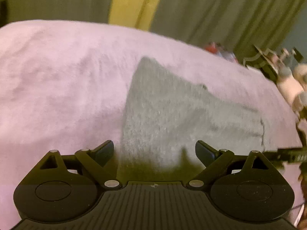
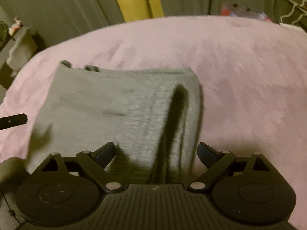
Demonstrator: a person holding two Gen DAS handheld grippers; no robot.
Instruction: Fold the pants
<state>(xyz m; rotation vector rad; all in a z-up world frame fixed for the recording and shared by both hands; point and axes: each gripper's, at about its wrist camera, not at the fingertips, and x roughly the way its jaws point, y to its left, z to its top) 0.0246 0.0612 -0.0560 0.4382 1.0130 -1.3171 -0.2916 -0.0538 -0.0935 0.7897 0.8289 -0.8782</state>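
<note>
Grey pants (image 1: pixel 172 115) lie folded into a compact stack on a pink blanket (image 1: pixel 57 76). My left gripper (image 1: pixel 154 151) is open and empty, hovering at the near left edge of the pants. In the right wrist view the pants (image 2: pixel 115 111) show a thick layered fold along their right side. My right gripper (image 2: pixel 156 153) is open and empty, above the near edge of the pants by that fold. The right gripper also shows in the left wrist view (image 1: pixel 287 153), at the far right edge. A tip of the left gripper shows in the right wrist view (image 2: pixel 15 120).
The pink blanket (image 2: pixel 239 76) covers the whole bed. Green curtains (image 1: pixel 211 9) with a yellow strip (image 1: pixel 132 2) hang behind. A red and blue item (image 2: pixel 245 12) lies at the far bed edge. A dark shelf (image 2: pixel 17 44) stands at the left.
</note>
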